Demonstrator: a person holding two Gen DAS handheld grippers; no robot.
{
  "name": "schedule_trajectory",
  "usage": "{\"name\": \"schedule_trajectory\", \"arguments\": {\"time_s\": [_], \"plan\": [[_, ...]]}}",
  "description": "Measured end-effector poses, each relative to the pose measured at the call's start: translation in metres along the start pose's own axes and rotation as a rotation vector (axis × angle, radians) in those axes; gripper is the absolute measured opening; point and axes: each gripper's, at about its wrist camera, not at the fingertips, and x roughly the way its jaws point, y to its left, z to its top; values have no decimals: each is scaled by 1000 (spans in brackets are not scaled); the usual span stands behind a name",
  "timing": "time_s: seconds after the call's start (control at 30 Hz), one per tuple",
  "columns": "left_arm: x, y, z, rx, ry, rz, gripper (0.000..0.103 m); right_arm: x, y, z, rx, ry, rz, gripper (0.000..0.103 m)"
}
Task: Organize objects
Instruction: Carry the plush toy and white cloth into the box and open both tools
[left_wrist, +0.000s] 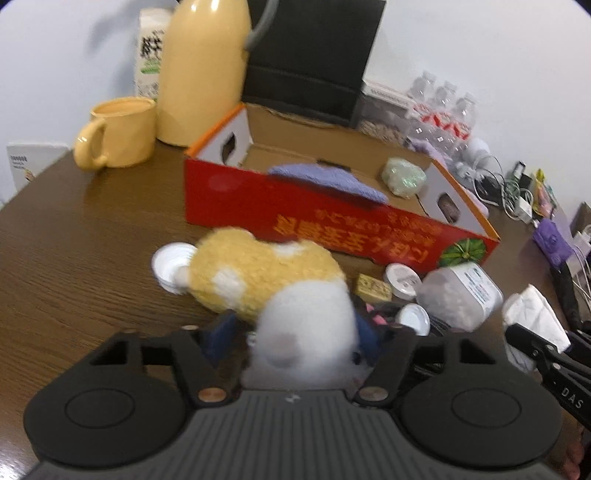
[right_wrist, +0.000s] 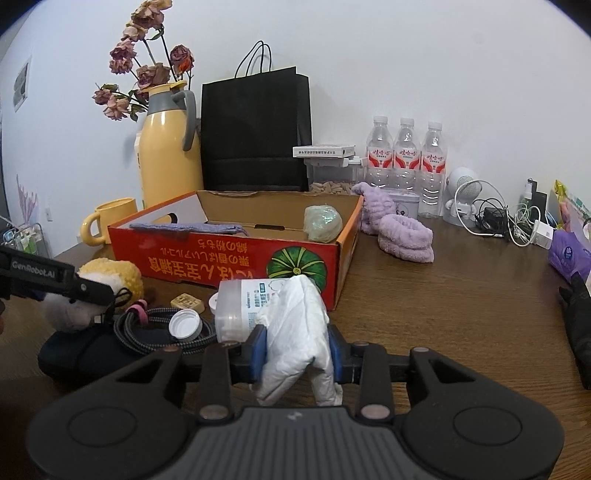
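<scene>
Plush toy (left_wrist: 266, 280), yellow and white, lies on the tabletop (left_wrist: 92, 229) just in front of the red cardboard box (left_wrist: 295, 218), and its white end sits between the jaws of our left gripper (left_wrist: 299, 332). Both blue pads flank that end closely; the picture is blurred there and we cannot tell whether they press on it. Our right gripper (right_wrist: 297, 354) is clenched on a crumpled white tissue (right_wrist: 299, 325), which stands up between its blue pads.

We note the box open at the top, its long red wall facing us. Inside lie a purple cloth (right_wrist: 184, 228) against the near wall and a pale green lump (right_wrist: 323, 222) towards the right end; the floor between them is bare cardboard.

Ground in front of the box is crowded: a white cap (left_wrist: 171, 266) touching the toy, a small tan block (right_wrist: 188, 302), a coiled braided cable (right_wrist: 147, 328), another white cap (right_wrist: 185, 323), and a clear plastic jar (right_wrist: 243, 310) lying on its side.

Left of the box stand a yellow mug (left_wrist: 118, 133) and a yellow jug (left_wrist: 201, 70), with bare tabletop before them. Right of the box, open wood runs to the purple fluffy items (right_wrist: 402, 236).
</scene>
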Motion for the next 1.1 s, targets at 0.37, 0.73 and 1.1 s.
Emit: {"name": "schedule_trajectory", "arguments": {"time_s": [0.37, 0.73, 1.1], "plan": [[-24, -1, -8, 69, -85, -4, 49, -8, 3, 1, 1, -42, -5, 33], [-63, -1, 34, 131, -280, -6, 50, -10, 26, 48, -40, -164, -9, 32], [-15, -28, 99, 151, -362, -58, 50, 72, 47, 121, -35, -165, -26, 33]]}}
